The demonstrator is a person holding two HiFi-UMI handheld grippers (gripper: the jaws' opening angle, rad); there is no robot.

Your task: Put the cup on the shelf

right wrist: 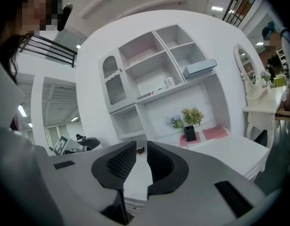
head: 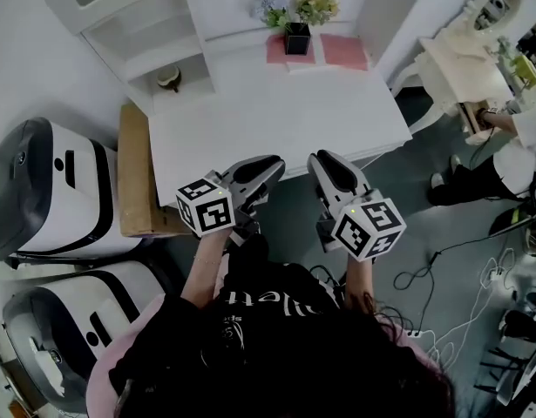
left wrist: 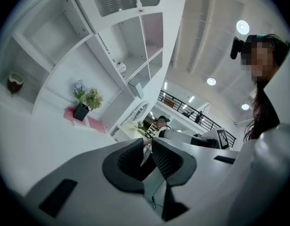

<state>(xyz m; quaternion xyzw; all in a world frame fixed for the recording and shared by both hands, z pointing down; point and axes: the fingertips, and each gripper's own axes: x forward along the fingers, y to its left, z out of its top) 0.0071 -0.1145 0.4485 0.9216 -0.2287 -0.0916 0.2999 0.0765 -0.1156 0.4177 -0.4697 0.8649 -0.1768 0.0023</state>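
Note:
A small brown cup sits in the lowest compartment of the white shelf unit, at the back left of the white desk. The left gripper view shows the cup far off to the left. In the right gripper view the cup appears in the gap between the jaws, far beyond them. My left gripper is shut and empty at the desk's near edge. My right gripper hovers beside it, its jaws a narrow gap apart with nothing between them.
A black flower pot and pink mats stand at the desk's back. A white mug and a grey-blue box occupy upper shelves. A wooden board and white machines flank the left; a vanity table, a person and cables lie right.

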